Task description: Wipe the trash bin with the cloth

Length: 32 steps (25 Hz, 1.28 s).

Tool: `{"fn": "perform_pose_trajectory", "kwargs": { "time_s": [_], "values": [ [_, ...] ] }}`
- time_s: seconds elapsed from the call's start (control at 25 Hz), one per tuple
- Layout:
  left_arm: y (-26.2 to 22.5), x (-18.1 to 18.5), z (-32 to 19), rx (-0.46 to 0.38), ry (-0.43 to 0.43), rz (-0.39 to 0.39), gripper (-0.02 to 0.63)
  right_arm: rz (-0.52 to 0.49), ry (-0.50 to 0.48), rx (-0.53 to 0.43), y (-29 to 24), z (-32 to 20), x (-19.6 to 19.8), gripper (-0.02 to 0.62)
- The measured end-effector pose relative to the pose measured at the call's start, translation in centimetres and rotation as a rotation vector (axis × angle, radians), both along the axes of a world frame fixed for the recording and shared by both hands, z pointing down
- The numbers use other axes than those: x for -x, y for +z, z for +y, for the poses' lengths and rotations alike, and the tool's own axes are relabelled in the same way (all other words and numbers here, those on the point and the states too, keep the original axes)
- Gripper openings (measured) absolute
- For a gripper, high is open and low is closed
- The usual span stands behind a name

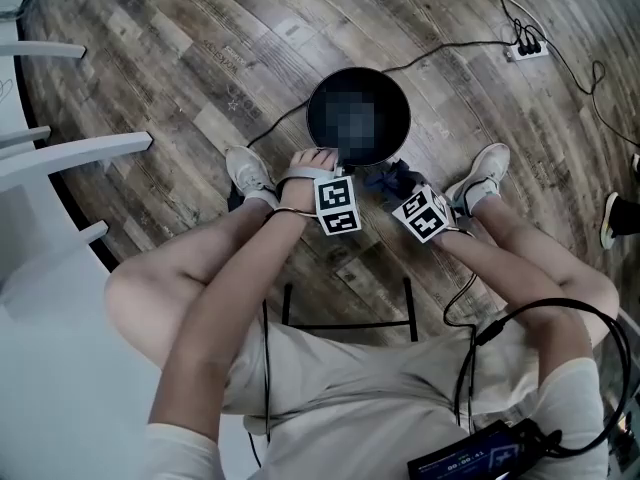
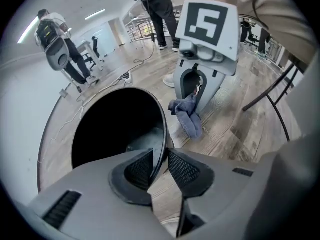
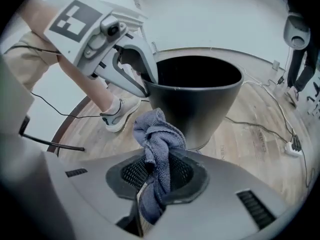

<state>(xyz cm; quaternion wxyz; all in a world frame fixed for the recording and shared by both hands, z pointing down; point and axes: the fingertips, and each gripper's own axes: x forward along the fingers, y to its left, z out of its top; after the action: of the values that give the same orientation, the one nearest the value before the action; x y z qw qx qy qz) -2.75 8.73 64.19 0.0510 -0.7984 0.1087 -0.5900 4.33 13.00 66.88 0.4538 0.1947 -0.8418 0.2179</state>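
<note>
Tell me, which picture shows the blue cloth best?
The right gripper view: the cloth fills the middle, pinched in the right gripper. The left gripper view shows it smaller, dangling from that gripper. The head view shows only a dark blue bit beside the trash bin.

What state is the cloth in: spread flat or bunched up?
Bunched: the cloth is a crumpled wad pinched in the right gripper.
</note>
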Motion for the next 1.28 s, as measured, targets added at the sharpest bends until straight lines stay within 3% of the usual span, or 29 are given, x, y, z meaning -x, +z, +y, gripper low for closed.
{"fn": "perform_pose_trajectory", "kwargs": {
  "time_s": [0.2, 0.28, 0.4, 0.6, 0.84, 1.28],
  "values": [
    [0.0, -2.0, -0.6, 0.036, -0.194, 0.002, 0.101, -0.007, -0.006, -0.049, -3.0, -0.9, -1.4, 0.078],
    [-0.2, -2.8, -0.7, 0.035, -0.228, 0.027, 0.101, -0.009, -0.006, -0.062, -4.1, -1.1, -1.9, 0.078],
    [-0.8, -3.2, -0.4, 0.008, -0.159, 0.062, 0.101, -0.017, -0.018, -0.09, -5.4, -1.6, -2.1, 0.078],
    [-0.7, -0.6, -0.5, -0.075, 0.04, -0.003, 0.102, -0.044, -0.058, -0.137, -6.9, -2.0, -1.0, 0.078],
    [-0.7, 0.8, -0.5, 0.007, 0.074, 0.071, 0.104, -0.075, -0.081, -0.169, -7.8, -2.2, 1.5, 0.078],
    [-0.8, 0.5, -0.6, 0.053, 0.104, 0.092, 0.104, -0.042, -0.066, -0.157, -4.8, -4.3, 2.0, 0.078]
  ]
}}
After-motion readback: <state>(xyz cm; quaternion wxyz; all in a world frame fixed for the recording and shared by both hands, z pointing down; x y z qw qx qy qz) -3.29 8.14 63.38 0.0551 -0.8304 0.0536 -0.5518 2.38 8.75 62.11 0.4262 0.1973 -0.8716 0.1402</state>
